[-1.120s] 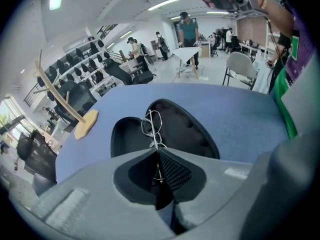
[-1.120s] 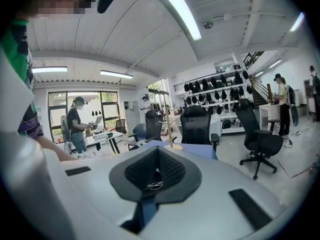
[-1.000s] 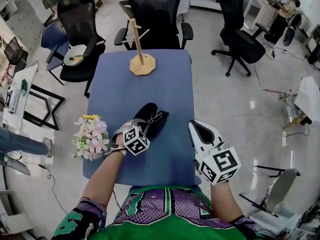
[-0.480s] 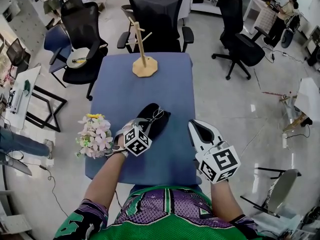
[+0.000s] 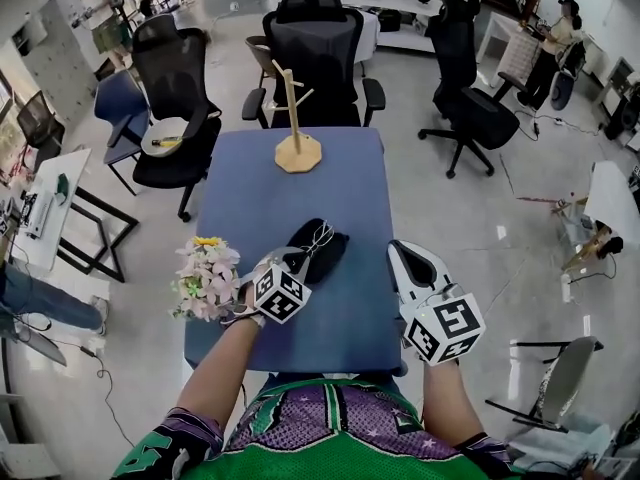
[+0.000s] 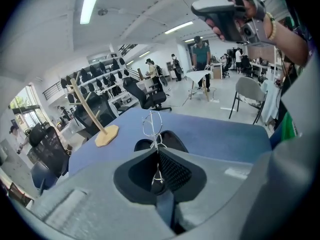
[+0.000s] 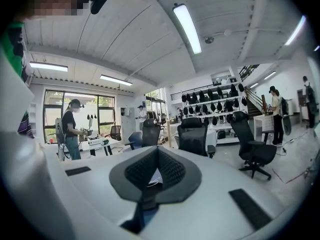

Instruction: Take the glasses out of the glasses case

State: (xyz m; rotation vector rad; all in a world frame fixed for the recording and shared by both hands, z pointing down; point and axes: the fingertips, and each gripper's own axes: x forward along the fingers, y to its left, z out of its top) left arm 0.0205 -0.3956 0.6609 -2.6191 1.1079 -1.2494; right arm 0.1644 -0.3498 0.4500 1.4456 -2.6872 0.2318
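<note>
The black glasses case [image 5: 322, 249] lies open on the blue table [image 5: 340, 183], in front of the person. My left gripper [image 5: 299, 259] is shut on thin wire-framed glasses [image 5: 318, 235] and holds them a little above the case. In the left gripper view the glasses [image 6: 152, 126] stick up out of the closed jaws [image 6: 158, 153], with the case [image 6: 173, 140] just beyond. My right gripper [image 5: 404, 259] hovers off the table's right edge, pointing out into the room. Its pads [image 7: 170, 170] meet, with nothing held.
A wooden peg stand [image 5: 296, 136] stands at the table's far end. A bunch of flowers [image 5: 207, 278] hangs at the near left edge. Black office chairs [image 5: 318, 43] ring the table, and people stand at the room's far sides.
Both grippers have risen. The left one has lifted the glasses a little higher over the case. The head view has tipped up and shows more of the room.
</note>
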